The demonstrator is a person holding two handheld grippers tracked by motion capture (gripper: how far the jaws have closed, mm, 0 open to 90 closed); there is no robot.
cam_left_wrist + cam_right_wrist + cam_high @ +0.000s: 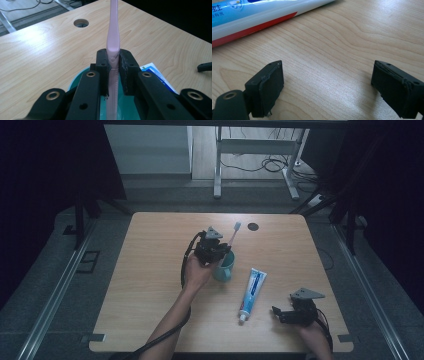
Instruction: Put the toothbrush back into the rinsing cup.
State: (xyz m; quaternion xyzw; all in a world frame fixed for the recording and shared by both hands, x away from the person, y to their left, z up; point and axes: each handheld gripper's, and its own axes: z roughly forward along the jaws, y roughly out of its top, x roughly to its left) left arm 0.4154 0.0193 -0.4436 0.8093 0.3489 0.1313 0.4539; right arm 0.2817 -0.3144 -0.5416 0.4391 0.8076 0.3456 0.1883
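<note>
My left gripper (224, 251) is shut on a pink toothbrush (233, 234), held over a teal cup (225, 268) in the middle of the table. In the left gripper view the toothbrush (113, 37) is clamped between the jaws, its ribbed handle reaching down into the teal cup (78, 81). A blue, white and red toothpaste tube (252, 292) lies flat to the right of the cup. My right gripper (276, 312) rests open on the table near the front right, with bare wood between its jaws. The toothpaste tube (257, 17) lies just beyond the right gripper (327, 80).
The wooden table (150, 270) has a round cable hole (253, 226) near its far edge. Beyond the table are a desk frame (255, 160) and cables on the floor. A cable trails from the left gripper along the forearm.
</note>
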